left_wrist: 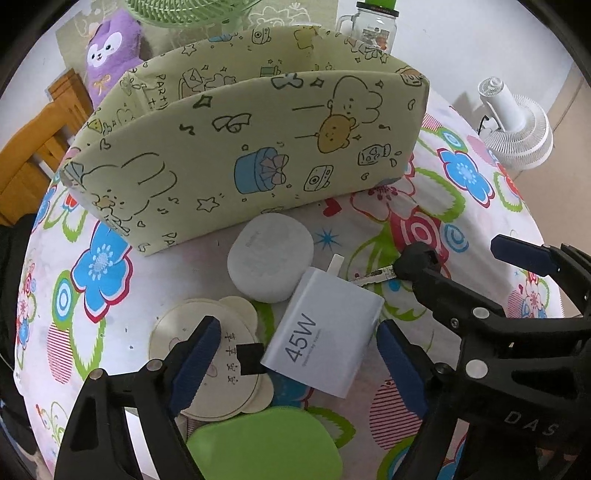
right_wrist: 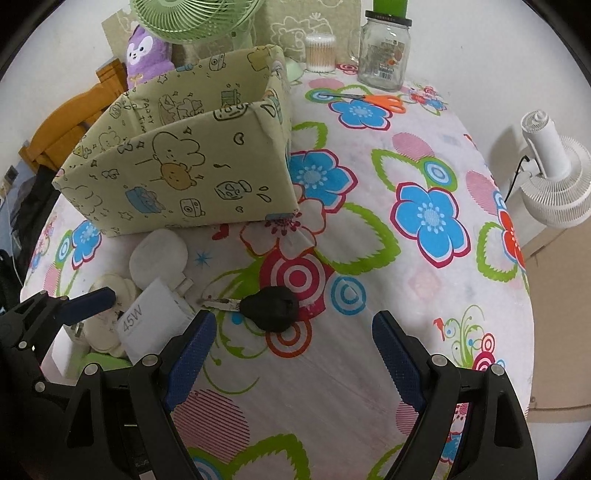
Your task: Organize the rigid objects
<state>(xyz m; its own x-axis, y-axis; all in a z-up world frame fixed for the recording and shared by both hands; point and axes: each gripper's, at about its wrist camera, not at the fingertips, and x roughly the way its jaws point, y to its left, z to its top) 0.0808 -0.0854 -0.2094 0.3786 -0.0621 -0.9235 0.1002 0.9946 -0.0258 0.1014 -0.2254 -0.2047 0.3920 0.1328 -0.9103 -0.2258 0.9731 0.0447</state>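
Gaping left tongs (left_wrist: 295,350) straddling charger (left_wrist: 325,332)

We are looking at a lived-in home, probably a bedroom or living corner: a flowered cloth (right_wrist: 424,258) is covering the table, a purple plush toy (right_wrist: 146,55) is sitting behind it, a green desk fan (right_wrist: 192,18) and a white floor fan (right_wrist: 554,184) are standing by, beside a glass jar (right_wrist: 384,55).

"45W" is printed on the white charger (left_wrist: 325,339). "PARTY" is written inside the patterned storage box (left_wrist: 243,136), "PARTY time" in the right wrist view. Chinese characters are seen on the round cream coaster (left_wrist: 207,373), and "DAS" on a gripper arm (left_wrist: 532,421).
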